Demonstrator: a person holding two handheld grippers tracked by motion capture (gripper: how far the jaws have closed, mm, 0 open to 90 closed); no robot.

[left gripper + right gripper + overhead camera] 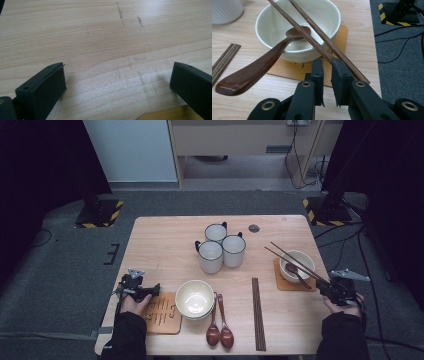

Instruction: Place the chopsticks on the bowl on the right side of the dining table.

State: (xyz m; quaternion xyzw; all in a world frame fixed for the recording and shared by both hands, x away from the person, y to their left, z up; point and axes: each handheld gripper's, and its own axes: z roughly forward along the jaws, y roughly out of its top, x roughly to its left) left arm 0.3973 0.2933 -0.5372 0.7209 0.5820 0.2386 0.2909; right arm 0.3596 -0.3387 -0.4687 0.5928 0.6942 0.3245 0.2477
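Right claw point(327, 62) clamped on chopsticks point(312, 40) across bowl point(322, 37); left claw point(117, 80) wide open.

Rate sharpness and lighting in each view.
High view: table lit, surroundings very dark, detail soft. Left gripper view: wood grain sharp, claw casting soft shadows. Right gripper view: bowl and chopsticks crisp, spoon handle glossy.

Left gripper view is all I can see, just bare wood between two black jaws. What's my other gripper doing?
Observer: Your right gripper pinches a pair of brown wooden chopsticks over a white ceramic bowl.
Operator: Anything inside that bowl?
Observer: A dark brown wooden spoon, its handle leaning out over the rim.
Operator: What's near my left gripper?
Observer: A round cream bowl sits just to its right in the high view.
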